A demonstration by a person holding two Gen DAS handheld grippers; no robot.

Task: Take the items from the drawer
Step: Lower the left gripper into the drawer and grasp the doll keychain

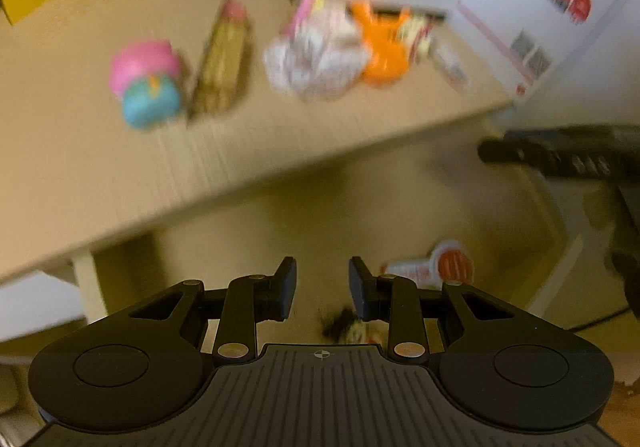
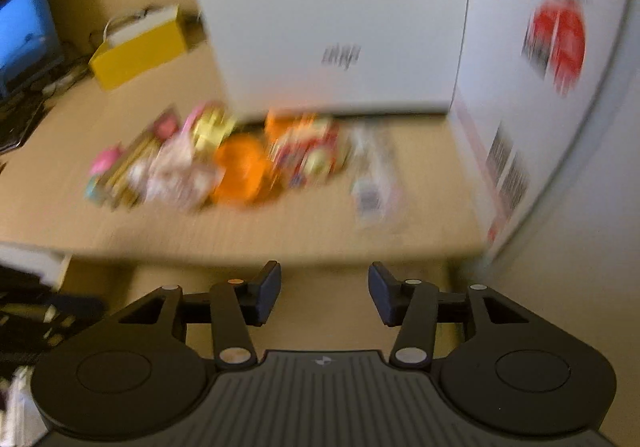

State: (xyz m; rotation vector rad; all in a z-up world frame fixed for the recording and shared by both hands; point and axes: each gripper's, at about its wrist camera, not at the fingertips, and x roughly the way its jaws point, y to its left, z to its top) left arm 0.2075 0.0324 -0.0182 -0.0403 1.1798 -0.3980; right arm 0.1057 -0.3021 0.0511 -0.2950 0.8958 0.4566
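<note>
Beige desk (image 1: pixel 100 151) holds a blurry row of removed items; drawer (image 1: pixel 320 215) sits below its near edge with a packet (image 1: pixel 436 267) and a dark bit (image 1: pixel 340 323) inside. Left gripper (image 1: pixel 322 289) released, empty, above the drawer; right gripper (image 2: pixel 324 295) released too. Best: drop left straight onto the packet, straddle it, then clamp.
</note>
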